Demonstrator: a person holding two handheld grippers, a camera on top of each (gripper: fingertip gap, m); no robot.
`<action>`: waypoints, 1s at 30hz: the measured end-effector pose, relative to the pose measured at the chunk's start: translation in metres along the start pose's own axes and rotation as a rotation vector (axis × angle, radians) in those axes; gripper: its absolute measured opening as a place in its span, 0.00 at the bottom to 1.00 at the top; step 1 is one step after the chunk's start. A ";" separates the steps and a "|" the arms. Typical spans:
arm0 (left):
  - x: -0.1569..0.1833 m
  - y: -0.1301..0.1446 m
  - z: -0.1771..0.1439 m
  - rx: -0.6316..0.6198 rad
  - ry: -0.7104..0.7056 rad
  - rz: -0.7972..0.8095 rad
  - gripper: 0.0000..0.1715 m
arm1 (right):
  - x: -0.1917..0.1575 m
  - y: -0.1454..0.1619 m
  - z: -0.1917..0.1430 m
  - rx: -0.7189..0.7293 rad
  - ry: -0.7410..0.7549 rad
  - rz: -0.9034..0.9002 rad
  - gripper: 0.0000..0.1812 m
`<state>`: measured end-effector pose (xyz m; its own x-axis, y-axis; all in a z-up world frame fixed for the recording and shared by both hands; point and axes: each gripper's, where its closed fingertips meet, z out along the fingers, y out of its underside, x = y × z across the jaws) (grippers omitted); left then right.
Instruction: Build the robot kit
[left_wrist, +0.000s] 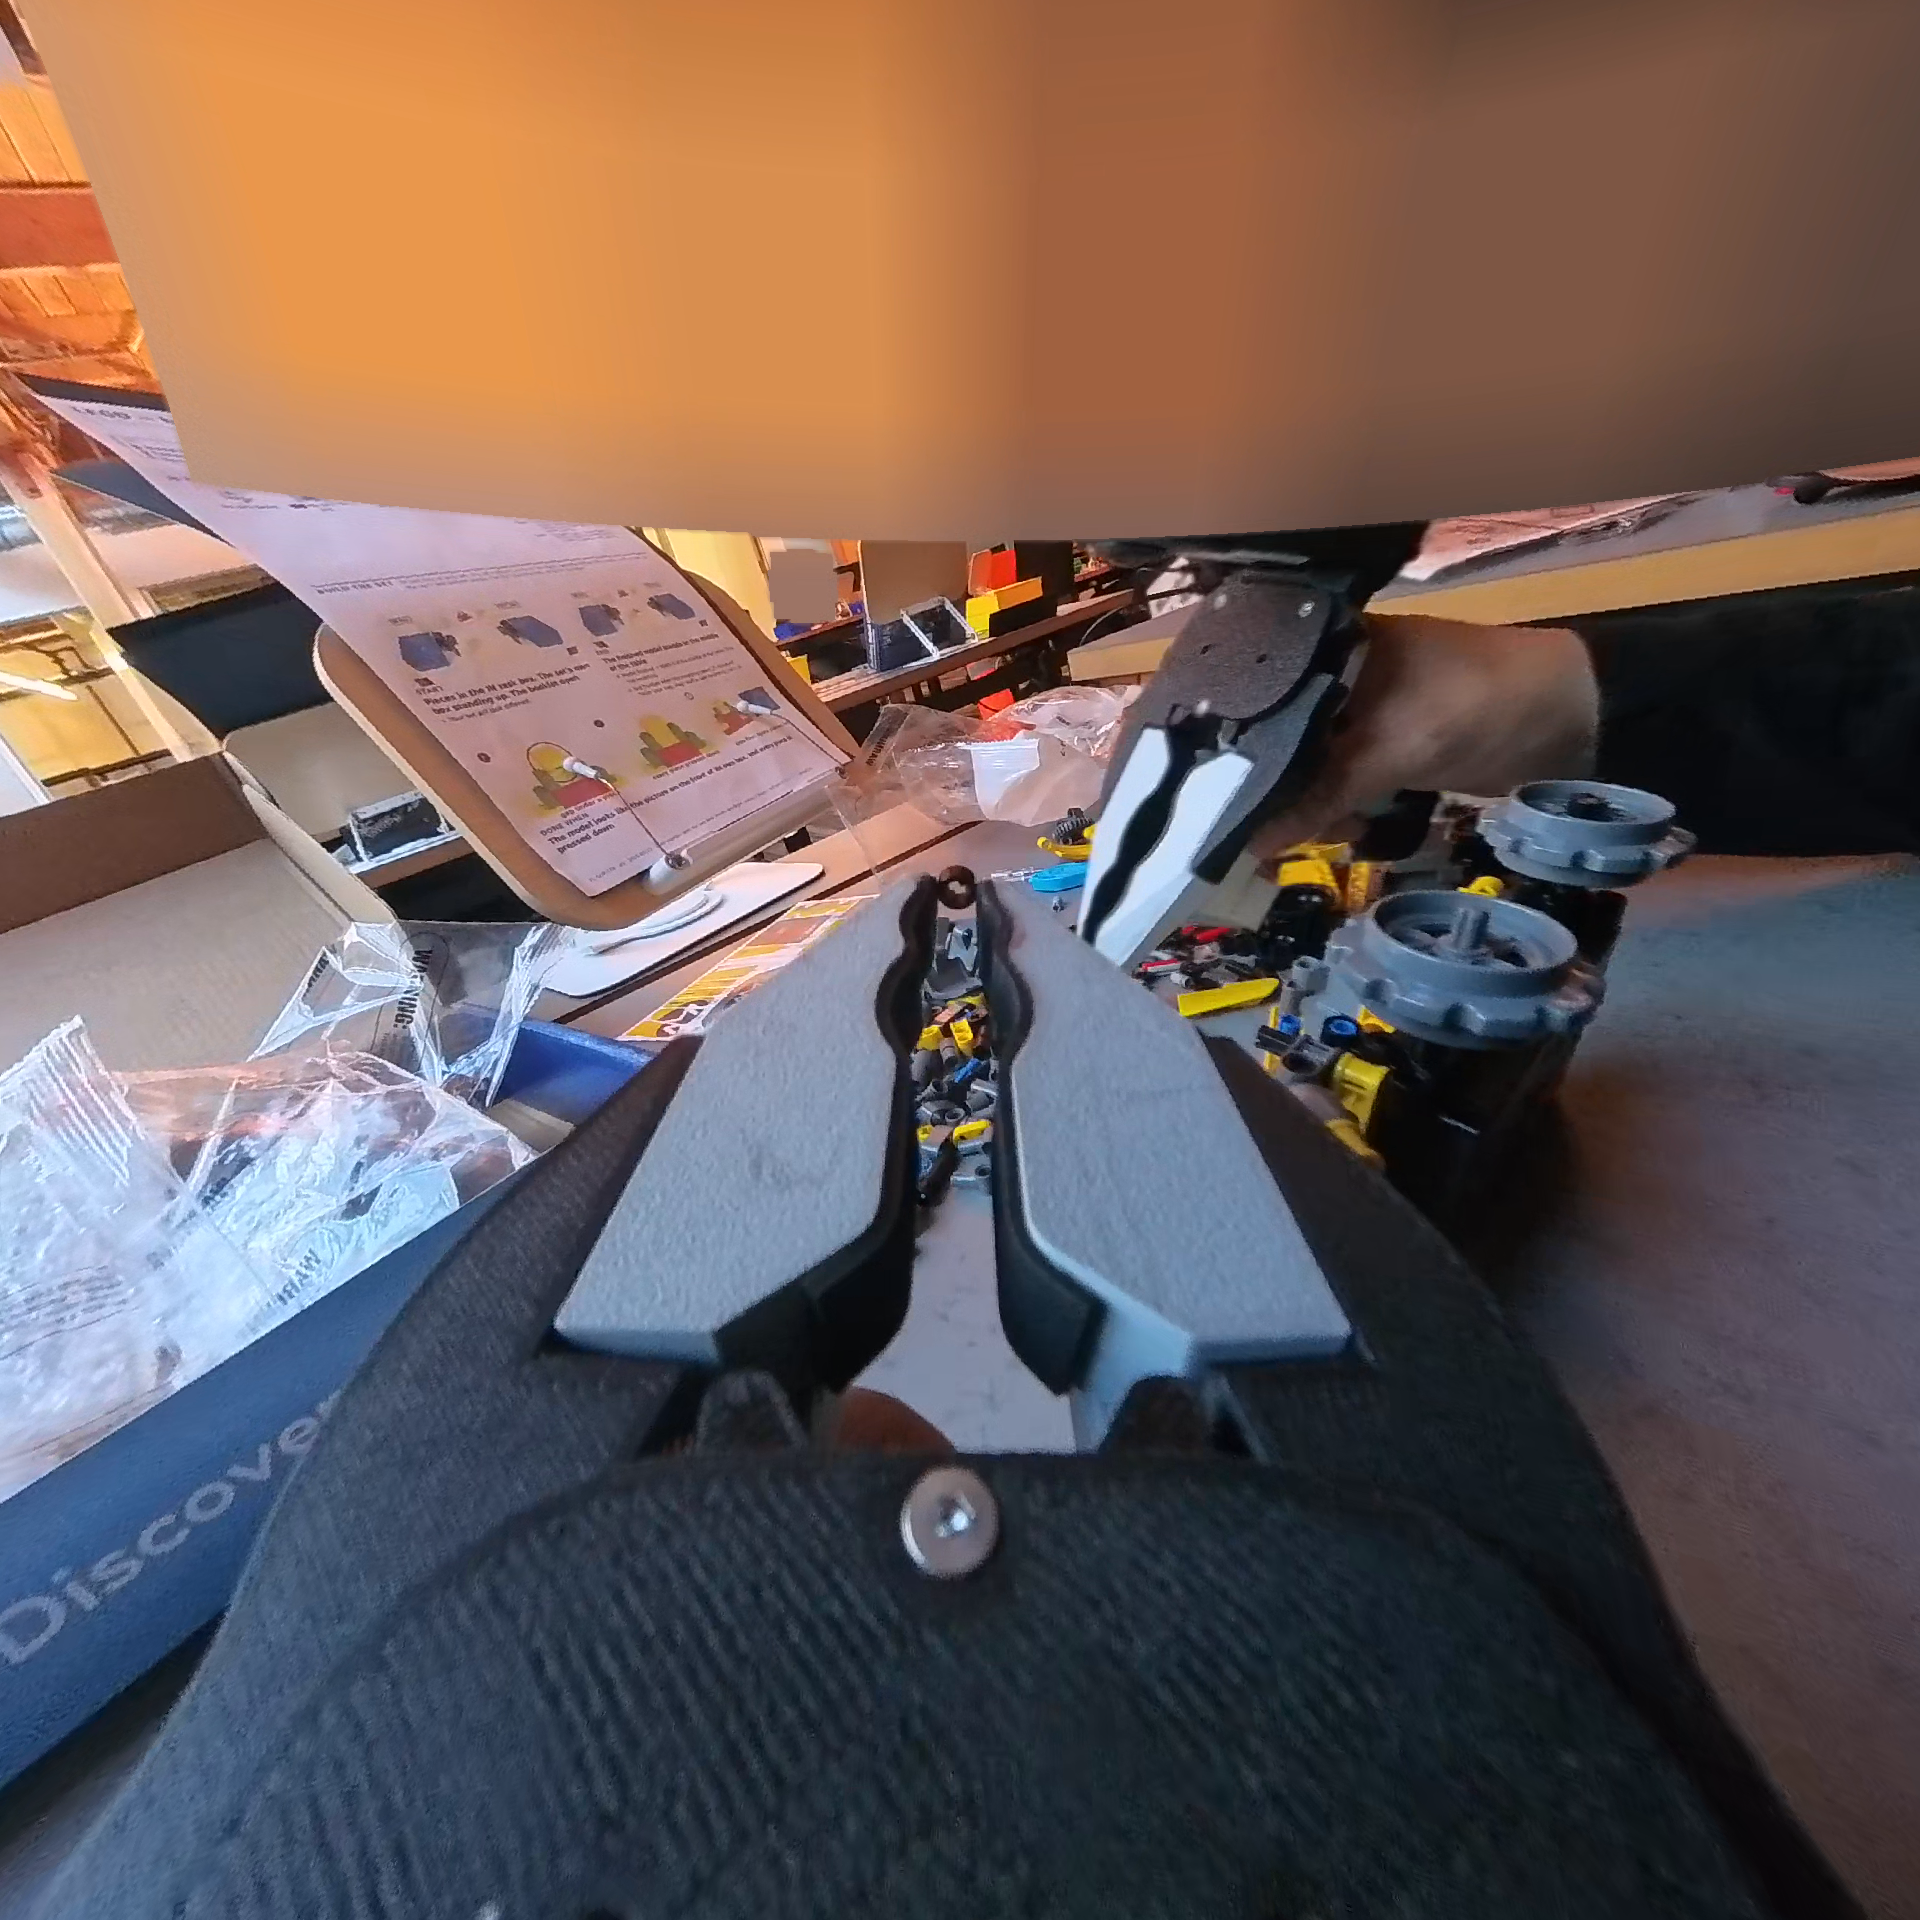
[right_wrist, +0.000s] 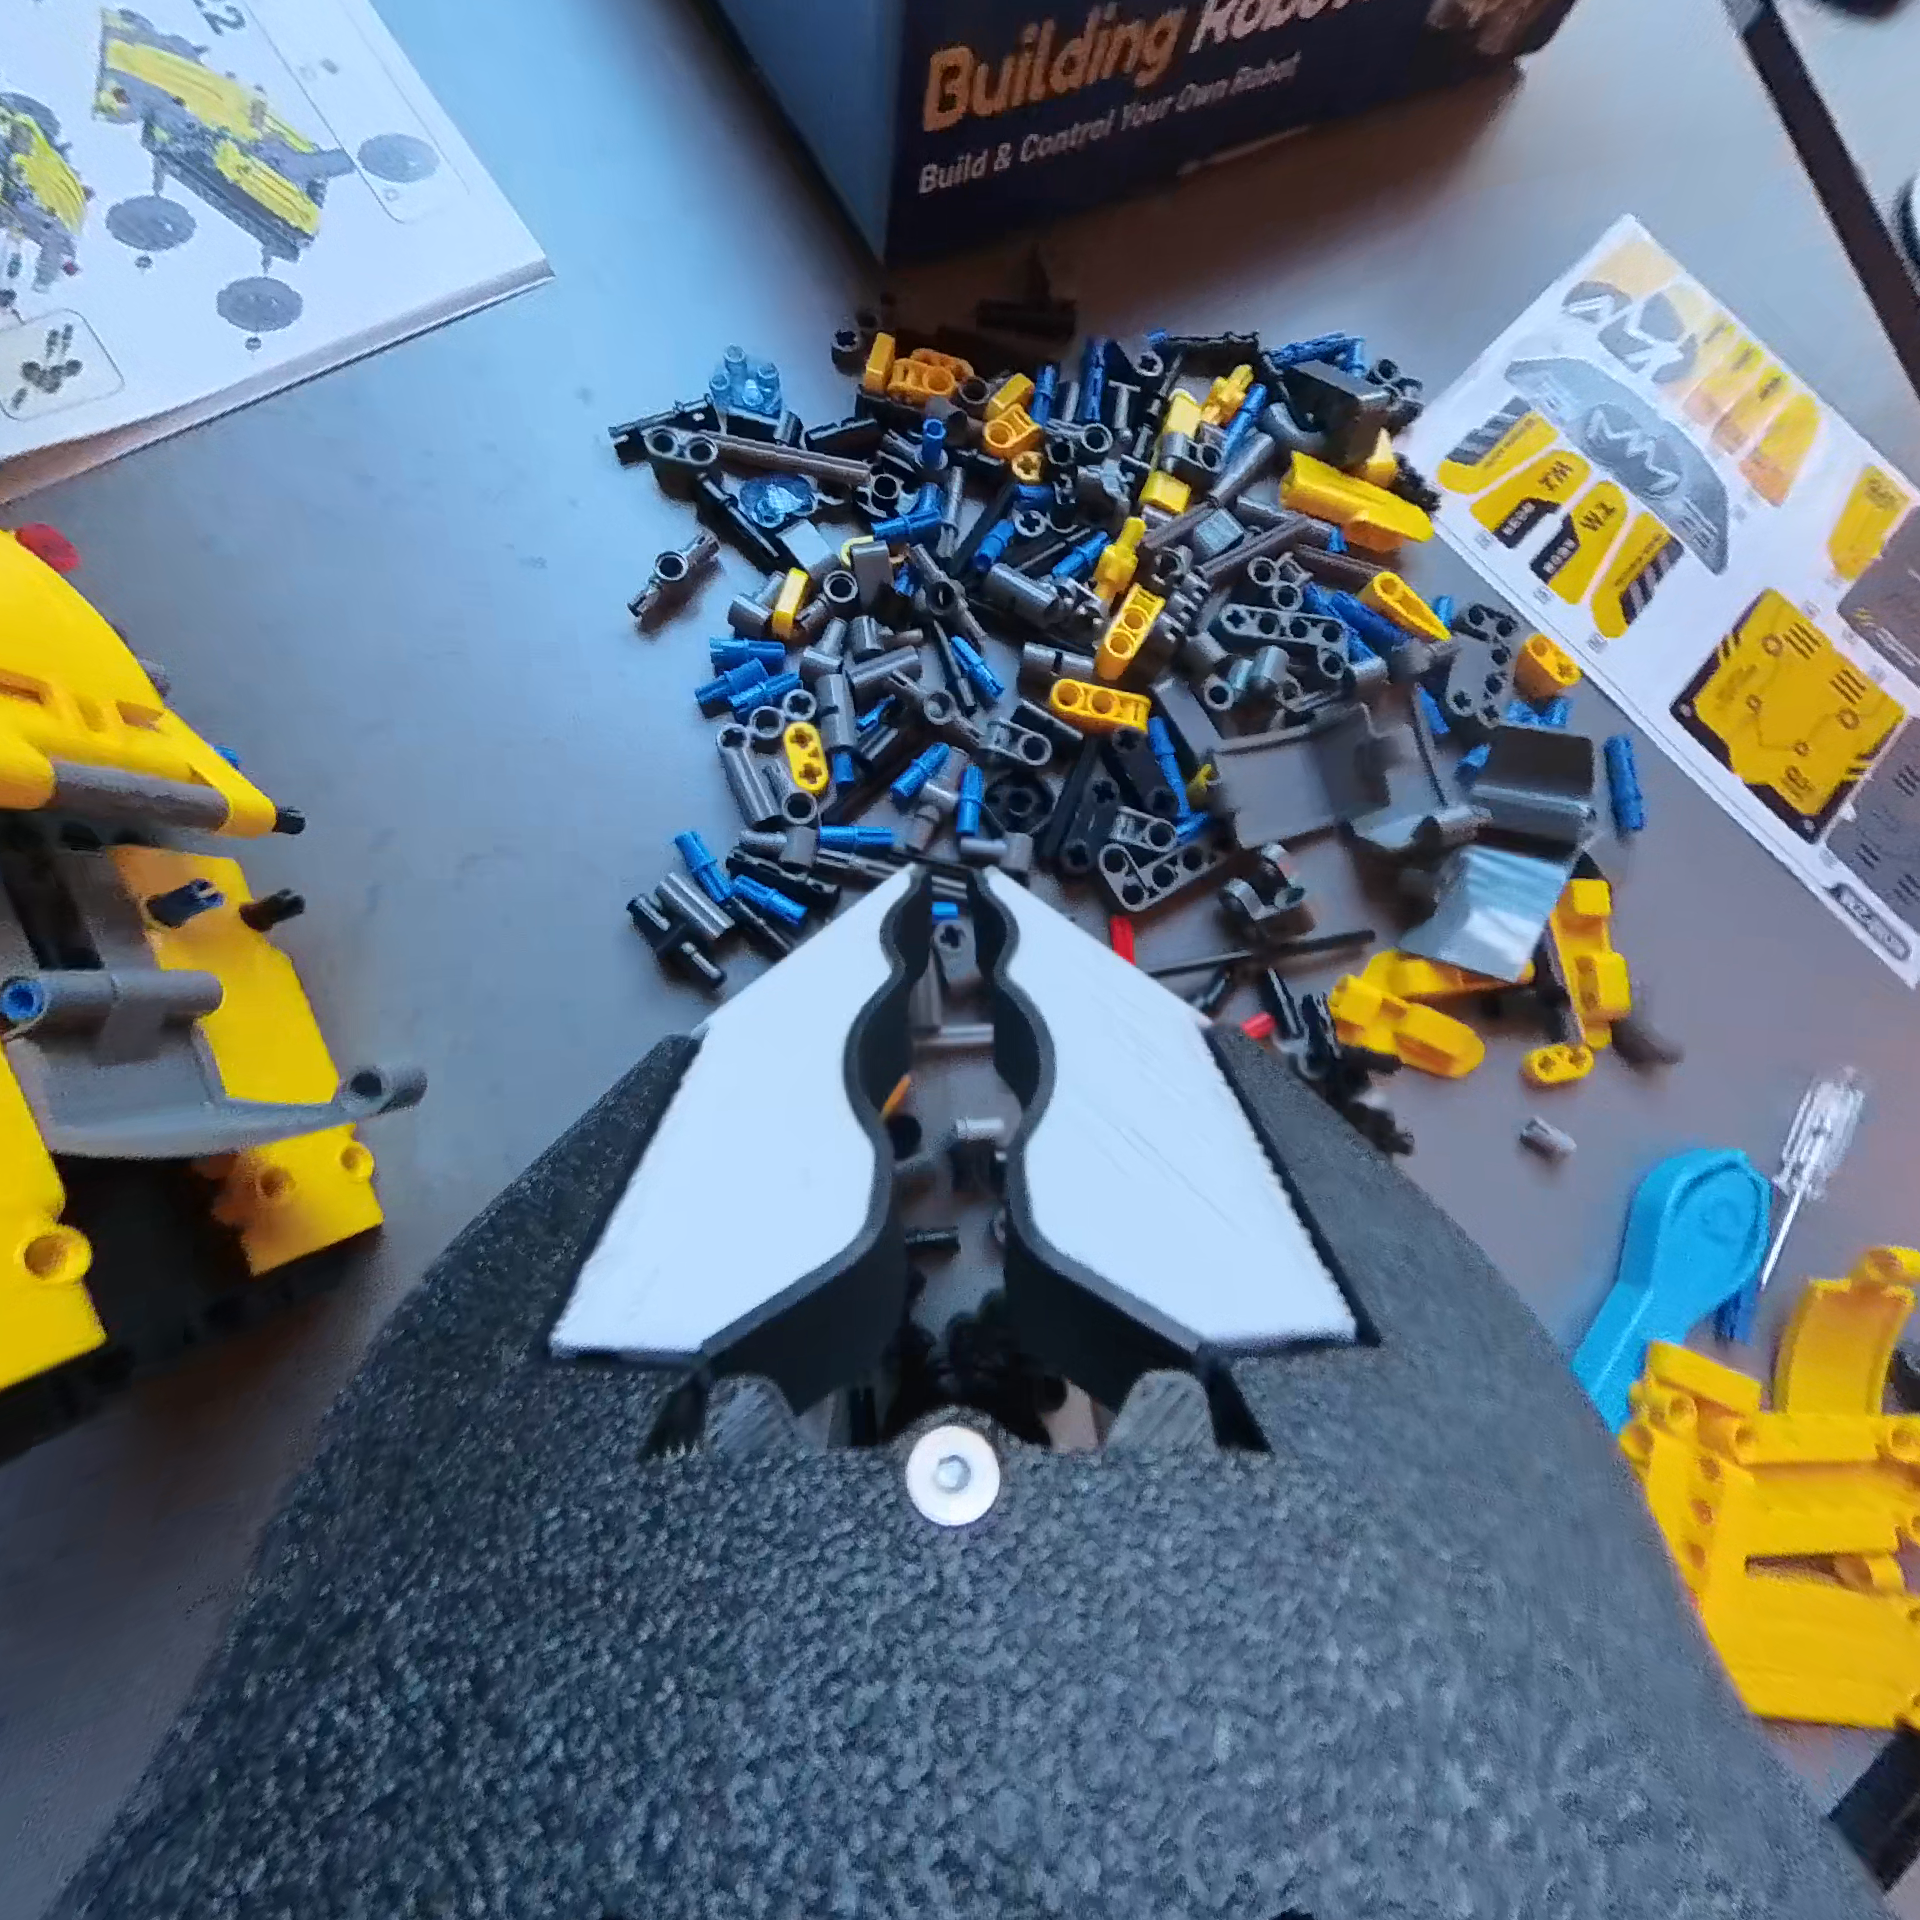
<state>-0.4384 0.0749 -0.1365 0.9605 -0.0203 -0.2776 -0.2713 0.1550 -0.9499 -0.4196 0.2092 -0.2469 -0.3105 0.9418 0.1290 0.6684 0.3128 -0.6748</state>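
My left gripper (left_wrist: 956, 889) is shut on a small black ring piece (left_wrist: 954, 886) pinched at its fingertips, held above a pile of small parts (left_wrist: 951, 1091). In the right wrist view that pile (right_wrist: 1091, 623) is black, grey, blue and yellow pins and connectors on the grey table. My right gripper (right_wrist: 948, 881) hangs just over the pile's near edge with its jaws a narrow gap apart and nothing held. It also shows in the left wrist view (left_wrist: 1103, 935), held by a hand, tips down on the pile.
A yellow part-built model (right_wrist: 156, 935) sits left, its grey wheels (left_wrist: 1455, 977) showing. A sticker sheet (right_wrist: 1714, 540), blue tool (right_wrist: 1683, 1268), small screwdriver (right_wrist: 1818, 1143) and yellow sub-assembly (right_wrist: 1787, 1538) lie right. A booklet (right_wrist: 208, 187), dark box (right_wrist: 1143, 104), plastic bags (left_wrist: 208, 1174) and a page stand (left_wrist: 582, 727) surround. My hands' fingertips stand some 20 cm from each other.
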 end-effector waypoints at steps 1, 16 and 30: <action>0.000 0.000 0.000 0.000 0.000 0.001 0.02 | -0.001 0.001 0.003 -0.019 -0.001 -0.008 0.04; 0.009 -0.001 -0.001 0.000 0.033 0.010 0.02 | -0.007 0.004 0.018 -0.067 -0.033 0.002 0.03; 0.010 -0.006 -0.001 0.042 0.068 -0.047 0.02 | -0.001 0.001 0.017 -0.076 -0.031 0.022 0.01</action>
<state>-0.4268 0.0722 -0.1335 0.9653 -0.0952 -0.2432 -0.2216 0.1937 -0.9557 -0.4305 0.2067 -0.2599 -0.3156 0.9445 0.0912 0.7241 0.3018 -0.6201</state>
